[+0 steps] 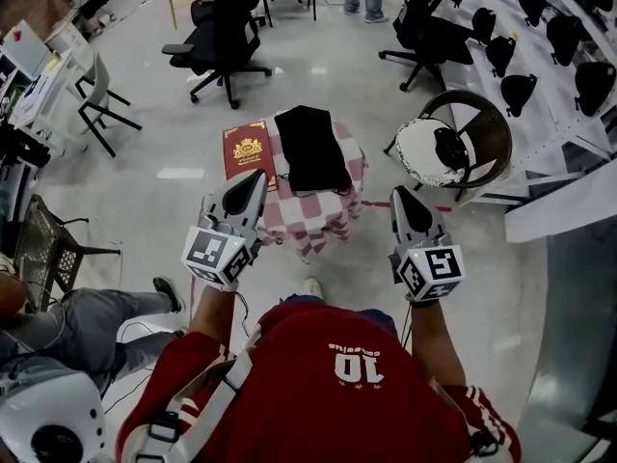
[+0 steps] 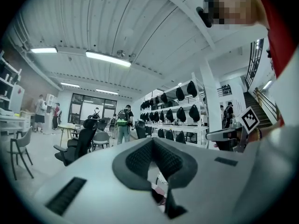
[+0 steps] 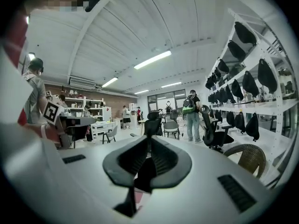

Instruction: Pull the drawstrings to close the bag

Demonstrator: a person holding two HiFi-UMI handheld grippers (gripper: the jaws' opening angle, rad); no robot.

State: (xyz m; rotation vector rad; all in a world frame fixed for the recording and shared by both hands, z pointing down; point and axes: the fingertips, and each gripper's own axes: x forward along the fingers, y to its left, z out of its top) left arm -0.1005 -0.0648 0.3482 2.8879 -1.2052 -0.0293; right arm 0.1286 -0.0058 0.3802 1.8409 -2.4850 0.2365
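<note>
Lying toward the far edge of the checkered table, the black bag is judged soft and light, best gripped by its drawstrings, while the left gripper and right gripper are held closed and empty.

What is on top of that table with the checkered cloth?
A black bag lies on the checkered cloth. A red book with a gold emblem sits at its left edge. The bag hides the cloth beneath it, and the cloth hides the table itself.
</note>
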